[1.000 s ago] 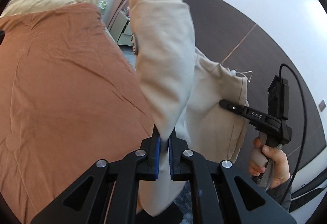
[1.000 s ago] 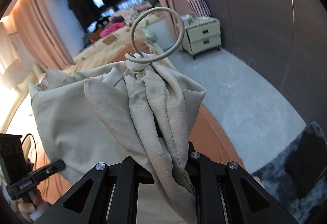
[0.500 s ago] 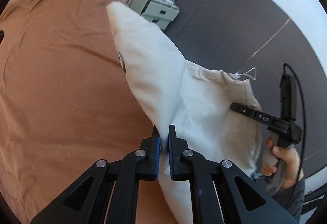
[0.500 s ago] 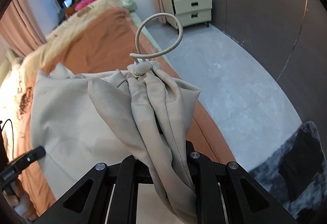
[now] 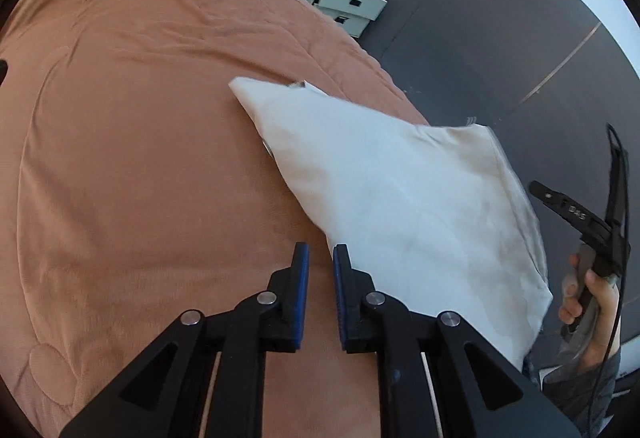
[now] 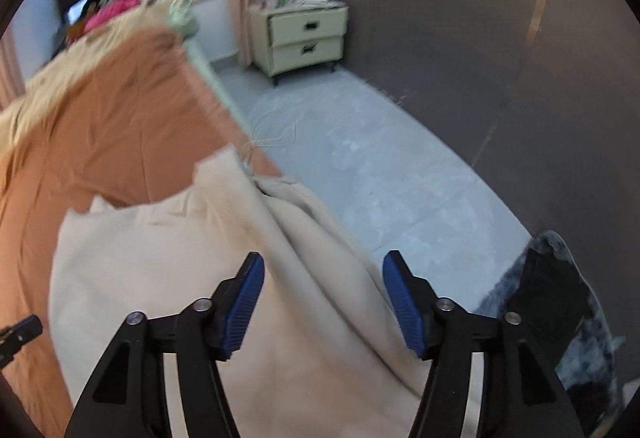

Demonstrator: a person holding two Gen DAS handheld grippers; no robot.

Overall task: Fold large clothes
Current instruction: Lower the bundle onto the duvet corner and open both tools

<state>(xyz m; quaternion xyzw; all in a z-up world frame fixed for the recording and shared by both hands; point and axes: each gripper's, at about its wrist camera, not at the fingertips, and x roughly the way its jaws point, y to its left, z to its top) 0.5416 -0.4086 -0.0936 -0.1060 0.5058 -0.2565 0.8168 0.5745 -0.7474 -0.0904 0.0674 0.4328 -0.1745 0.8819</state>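
1. The left gripper [image 5: 320, 266] has its blue pads a narrow gap apart and parting; nothing is between them now. Half a second ago they pinched a fold of the pale cloth.
2. The right gripper [image 6: 323, 302] has its jaws spreading wide, with the cloth lying below and beyond the pads, none of it pressed. A moment ago a bunched handful with a looped cord stood up out of it.
3. The cream garment [image 5: 400, 198] has therefore dropped from hanging to lying (both holds let go at nearly the same time). In the left wrist view it spreads from the pad tips toward 1 and 2 o'clock, one pointed corner reaching 12 o'clock.
4. It rests on the orange bedspread [image 5: 140, 158], near the bed's edge; in the right wrist view one side of the cloth [image 6: 304, 262] seems to drape over that edge toward the grey floor [image 6: 384, 174] at 1 o'clock.
5. Farther out, a pale nightstand [image 6: 306, 36] stands at 12 o'clock against the dark wall.
6. My reading: the laying-out step is finished, and the garment probably needs flattening before any fold.
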